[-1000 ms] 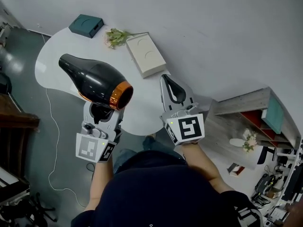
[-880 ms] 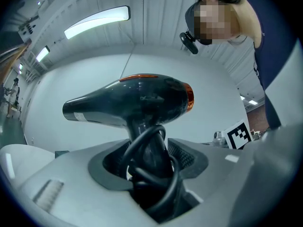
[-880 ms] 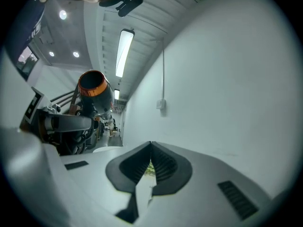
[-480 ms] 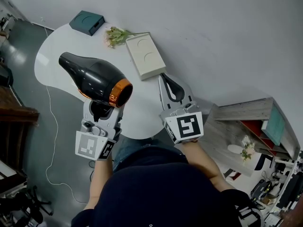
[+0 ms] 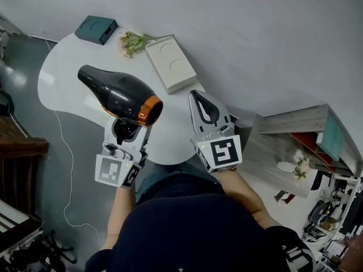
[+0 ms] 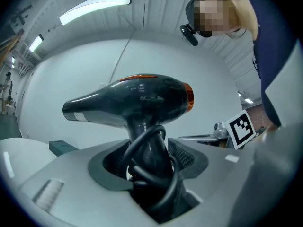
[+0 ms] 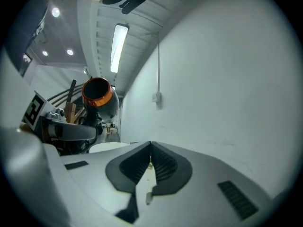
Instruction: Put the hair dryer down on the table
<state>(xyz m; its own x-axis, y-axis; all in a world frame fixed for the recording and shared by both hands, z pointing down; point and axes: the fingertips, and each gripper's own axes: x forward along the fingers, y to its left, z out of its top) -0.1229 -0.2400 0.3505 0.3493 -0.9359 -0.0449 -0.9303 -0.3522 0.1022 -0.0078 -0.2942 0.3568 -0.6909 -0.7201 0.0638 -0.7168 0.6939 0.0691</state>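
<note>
A black hair dryer [image 5: 120, 94] with an orange rear ring is held up above the near left part of the white table [image 5: 62, 72]. My left gripper [image 5: 126, 132] is shut on its handle, with the black cord looped between the jaws [image 6: 151, 167]. The dryer [image 6: 135, 100] points its nozzle to the left in the left gripper view. My right gripper [image 5: 205, 107] hangs shut and empty over the table's near right edge, its jaw tips meeting [image 7: 150, 148]. From there the dryer's orange ring [image 7: 97, 93] shows at the left.
At the table's far side lie a cream box [image 5: 170, 65], a small bunch of flowers [image 5: 131, 41] and a teal box [image 5: 97, 29]. A white wall runs along the right. A wooden shelf unit [image 5: 306, 135] stands to the right on the floor. A white cable [image 5: 67, 169] trails on the floor.
The hair dryer and left gripper have shifted slightly to the right and toward the table. The right gripper has stayed almost in place, still shut.
</note>
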